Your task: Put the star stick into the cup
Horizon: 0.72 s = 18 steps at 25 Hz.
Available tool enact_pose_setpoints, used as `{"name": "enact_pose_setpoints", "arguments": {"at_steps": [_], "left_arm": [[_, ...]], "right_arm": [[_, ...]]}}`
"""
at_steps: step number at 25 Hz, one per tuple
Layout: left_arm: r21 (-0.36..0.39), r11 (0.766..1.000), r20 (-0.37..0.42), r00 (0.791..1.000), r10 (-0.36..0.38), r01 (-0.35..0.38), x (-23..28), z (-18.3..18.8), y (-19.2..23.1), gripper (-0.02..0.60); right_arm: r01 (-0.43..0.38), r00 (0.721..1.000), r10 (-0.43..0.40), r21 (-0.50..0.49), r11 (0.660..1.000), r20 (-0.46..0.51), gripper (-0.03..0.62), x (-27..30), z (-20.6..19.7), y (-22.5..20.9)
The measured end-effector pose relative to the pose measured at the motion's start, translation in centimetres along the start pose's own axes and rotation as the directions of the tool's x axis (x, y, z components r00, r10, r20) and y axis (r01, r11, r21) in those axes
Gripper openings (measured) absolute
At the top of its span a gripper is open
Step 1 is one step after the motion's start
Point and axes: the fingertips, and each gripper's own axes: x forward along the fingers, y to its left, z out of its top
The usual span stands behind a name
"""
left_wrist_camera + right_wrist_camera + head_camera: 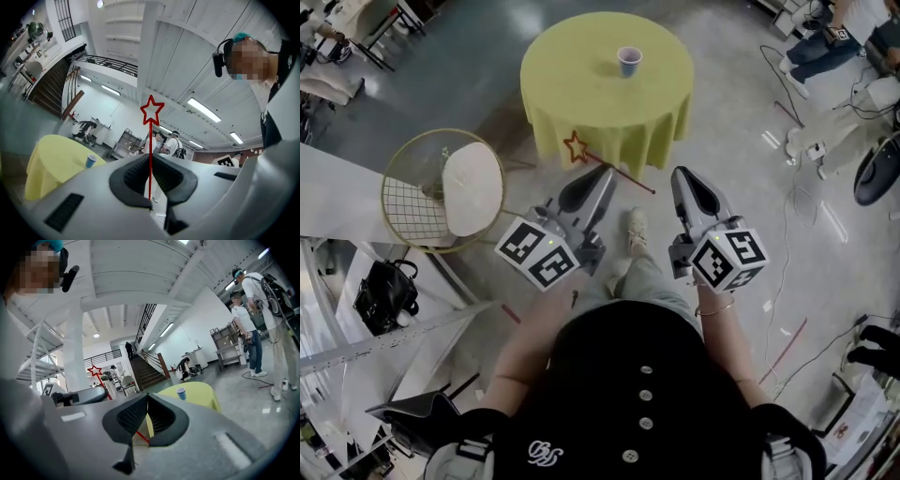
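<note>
The star stick [577,147] is a thin red rod topped by a red outline star. My left gripper [605,174] is shut on its shaft, and the star points toward the yellow table's [572,84] near edge. In the left gripper view the stick [150,140] rises upright from the closed jaws [150,158]. A blue paper cup [629,61] stands on the far part of the table, well ahead of both grippers. My right gripper [682,174] hangs beside the left, shut with nothing in it. The right gripper view shows the cup [181,393] ahead and the star [95,371] to the left.
A round wire chair [417,211] with a white cushion stands left of the table, with a black bag [384,295] nearer me. Cables [787,216] trail over the floor on the right. People stand by shelves [251,329] in the background.
</note>
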Motion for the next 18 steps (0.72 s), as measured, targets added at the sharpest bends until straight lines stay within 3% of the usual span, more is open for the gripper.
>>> {"name": "enact_pose_setpoints", "arguments": {"at_steps": [18], "left_arm": [[0.014,0.998,0.022,0.998,0.060,-0.061,12.8,3.0,11.0,0.021]], "right_arm": [[-0.099,0.994,0.099,-0.012,0.995,-0.042,0.003,14.9,4.7,-8.9]]}}
